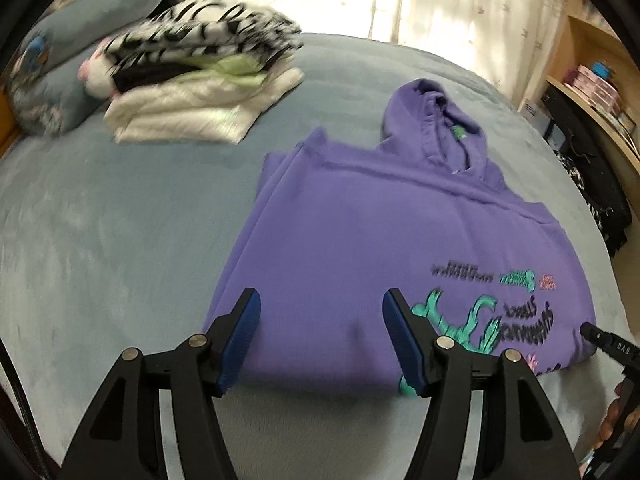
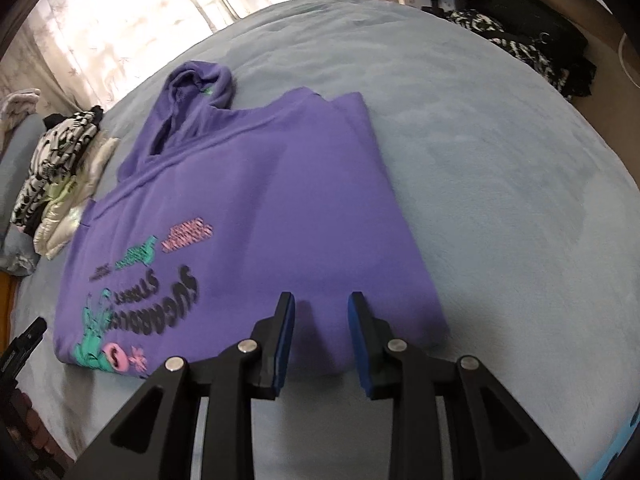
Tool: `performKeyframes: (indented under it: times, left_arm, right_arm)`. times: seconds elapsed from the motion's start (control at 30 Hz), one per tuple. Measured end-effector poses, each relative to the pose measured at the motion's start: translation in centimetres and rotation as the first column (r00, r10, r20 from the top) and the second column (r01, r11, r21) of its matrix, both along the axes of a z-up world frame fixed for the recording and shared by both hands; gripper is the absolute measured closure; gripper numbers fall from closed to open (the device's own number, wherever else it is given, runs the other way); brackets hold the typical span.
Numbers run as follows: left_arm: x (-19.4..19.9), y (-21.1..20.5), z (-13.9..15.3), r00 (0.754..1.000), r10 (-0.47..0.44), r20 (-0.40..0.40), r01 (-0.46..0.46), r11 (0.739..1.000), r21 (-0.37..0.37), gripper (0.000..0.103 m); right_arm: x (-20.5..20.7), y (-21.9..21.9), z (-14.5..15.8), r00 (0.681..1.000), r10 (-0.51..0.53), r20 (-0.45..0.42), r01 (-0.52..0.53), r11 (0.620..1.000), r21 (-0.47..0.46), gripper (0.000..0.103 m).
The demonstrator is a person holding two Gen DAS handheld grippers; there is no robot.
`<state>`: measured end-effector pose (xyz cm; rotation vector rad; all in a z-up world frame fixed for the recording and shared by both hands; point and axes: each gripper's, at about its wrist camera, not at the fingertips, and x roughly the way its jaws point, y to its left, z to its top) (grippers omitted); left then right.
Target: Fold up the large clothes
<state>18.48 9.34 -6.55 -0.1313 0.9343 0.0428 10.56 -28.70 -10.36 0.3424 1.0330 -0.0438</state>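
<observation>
A purple hoodie [image 1: 360, 232] lies folded flat on the grey-blue bed [image 1: 120, 220], hood pointing away, printed graphics toward the near hem. My left gripper [image 1: 322, 300] hovers open over the near left corner of the hoodie, with nothing between its blue pads. In the right wrist view the same hoodie [image 2: 280, 200] fills the middle of the bed [image 2: 500, 160]. My right gripper [image 2: 321, 302] stands over the near right part of the hem, its jaws a narrow gap apart and the fabric lying flat below them.
A stack of folded clothes [image 1: 200, 92] sits at the far left of the bed beside a pillow [image 1: 52, 72]. The stack [image 2: 60, 168] also shows in the right wrist view. Dark patterned clothes [image 2: 520, 40] hang off the bed's right edge. A wooden shelf [image 1: 592, 80] stands at the right.
</observation>
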Motion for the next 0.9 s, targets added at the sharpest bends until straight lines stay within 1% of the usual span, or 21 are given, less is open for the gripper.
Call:
performKeyframes:
  times: [0.1, 0.2, 0.27, 0.33, 0.37, 0.4, 0.43, 0.5, 0.6, 0.67, 0.7, 0.73, 0.77, 0.83, 0.9]
  left_arm:
    - [2.2, -0.7, 1.2, 0.999, -0.032, 0.021, 0.032, 0.999, 0.028, 0.041]
    - [5.7, -1.6, 2.5, 0.997, -0.076, 0.018, 0.075, 0.997, 0.025, 0.041]
    - [8.0, -2.4, 3.3, 0.994, -0.105, 0.021, 0.104, 0.994, 0.040, 0.041]
    - [10.6, -3.2, 4.1, 0.991, -0.129, 0.024, 0.127, 0.990, 0.065, 0.041]
    - [11.7, -3.6, 4.3, 0.990, -0.137, 0.023, 0.135, 0.988, 0.071, 0.041]
    - [13.1, -3.9, 4.5, 0.989, -0.145, 0.022, 0.143, 0.987, 0.074, 0.040]
    - [14.9, -4.3, 4.8, 0.987, -0.157, 0.020, 0.155, 0.985, 0.071, 0.040]
    - [18.2, -4.8, 4.8, 0.984, -0.176, 0.015, 0.174, 0.982, 0.071, 0.040]
    - [22.8, -5.8, 4.1, 0.980, -0.200, -0.017, 0.201, 0.977, 0.077, 0.040]
    - [26.7, -6.4, 3.0, 0.974, -0.213, -0.072, 0.217, 0.975, 0.050, 0.040]
    - [27.8, -6.6, 2.5, 0.974, -0.209, -0.086, 0.213, 0.976, 0.040, 0.040]
    - [29.7, -6.8, 1.8, 0.972, -0.209, -0.104, 0.213, 0.977, 0.025, 0.040]
    - [30.7, -7.0, 1.4, 0.972, -0.208, -0.109, 0.212, 0.977, 0.021, 0.040]
    - [33.5, -7.5, 0.0, 0.974, -0.188, -0.130, 0.194, 0.981, 0.030, 0.040]
    - [35.4, -8.0, -1.6, 0.970, -0.184, -0.158, 0.190, 0.981, 0.027, 0.040]
  right_arm:
    - [1.8, 0.8, 1.2, 0.999, 0.035, 0.017, -0.035, 0.999, -0.023, 0.076]
    - [4.1, 1.3, 2.8, 0.996, 0.074, 0.040, -0.073, 0.997, -0.035, 0.075]
    - [6.1, 1.7, 4.5, 0.992, 0.105, 0.068, -0.102, 0.994, -0.044, 0.074]
    - [8.1, 1.9, 6.0, 0.987, 0.132, 0.094, -0.127, 0.991, -0.049, 0.065]
    - [9.1, 2.1, 6.7, 0.983, 0.148, 0.109, -0.142, 0.988, -0.063, 0.057]
    - [9.9, 2.3, 7.2, 0.979, 0.164, 0.121, -0.156, 0.985, -0.076, 0.054]
    - [11.3, 2.7, 7.8, 0.974, 0.184, 0.132, -0.173, 0.981, -0.091, 0.053]
    - [13.6, 2.9, 8.4, 0.970, 0.202, 0.137, -0.191, 0.977, -0.092, 0.053]
    - [18.0, 3.1, 8.7, 0.968, 0.209, 0.136, -0.196, 0.975, -0.102, 0.053]
    - [21.1, 3.4, 8.3, 0.968, 0.216, 0.125, -0.205, 0.974, -0.095, 0.053]
    - [23.3, 3.5, 7.9, 0.971, 0.210, 0.112, -0.202, 0.976, -0.081, 0.053]
    - [24.8, 3.6, 7.5, 0.972, 0.211, 0.100, -0.204, 0.976, -0.074, 0.053]
    - [26.0, 3.8, 7.2, 0.972, 0.216, 0.090, -0.210, 0.975, -0.071, 0.053]
    - [28.9, 4.1, 6.2, 0.973, 0.217, 0.073, -0.212, 0.975, -0.066, 0.053]
    - [31.7, 4.4, 5.0, 0.976, 0.213, 0.052, -0.210, 0.976, -0.055, 0.053]
